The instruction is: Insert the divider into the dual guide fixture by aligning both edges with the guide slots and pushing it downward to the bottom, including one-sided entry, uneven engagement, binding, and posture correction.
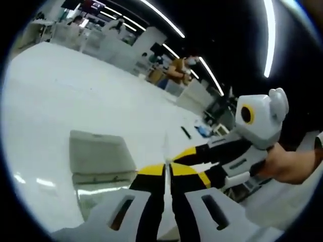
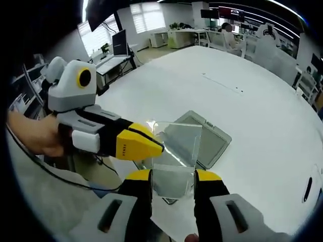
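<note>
- Clear plastic, the divider [image 2: 174, 159] is a see-through square sheet held up above the white desk [image 2: 252, 116].
- Right claw [image 2: 173, 186] grasps the sheet's lower edge, one yellow-tipped jaw on each side of it.
- Left claw [image 2: 151, 143] comes in from the left of the right gripper view, its yellow tips clenched on the sheet's left edge; a hand [image 2: 35, 133] grips its handle.
- Seen from the left gripper view, the divider [image 1: 166, 151] is edge-on, a thin pale line rising between the left claw's [image 1: 167, 171] nearly closed jaws.
- There the right claw [image 1: 179, 159] reaches in from the right, its tips at the same sheet, with a hand [image 1: 290, 164] behind it.
- Grey and flat, the fixture [image 2: 209, 138] lies on the desk behind and below the sheet; in the left gripper view the fixture [image 1: 98, 159] sits left of the jaws.
- Whether the sheet touches the fixture cannot be told.
</note>
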A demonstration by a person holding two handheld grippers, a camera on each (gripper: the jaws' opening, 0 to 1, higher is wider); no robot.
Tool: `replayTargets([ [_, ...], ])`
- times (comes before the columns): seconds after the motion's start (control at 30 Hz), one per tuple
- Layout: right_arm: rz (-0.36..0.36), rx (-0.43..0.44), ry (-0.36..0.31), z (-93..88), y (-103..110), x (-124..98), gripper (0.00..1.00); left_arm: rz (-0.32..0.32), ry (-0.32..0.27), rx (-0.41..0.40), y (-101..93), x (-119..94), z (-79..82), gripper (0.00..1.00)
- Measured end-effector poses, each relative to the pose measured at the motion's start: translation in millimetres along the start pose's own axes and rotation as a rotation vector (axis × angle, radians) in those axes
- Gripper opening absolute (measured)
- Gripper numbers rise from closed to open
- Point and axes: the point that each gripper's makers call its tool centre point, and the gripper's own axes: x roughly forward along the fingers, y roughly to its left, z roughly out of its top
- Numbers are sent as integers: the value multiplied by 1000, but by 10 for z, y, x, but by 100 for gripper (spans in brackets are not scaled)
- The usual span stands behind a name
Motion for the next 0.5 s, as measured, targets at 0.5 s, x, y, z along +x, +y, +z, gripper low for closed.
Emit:
replayTargets([
  [0.5,3,30,-11,28,-7,27,27,-2,-23,-34,33,5,44,0],
])
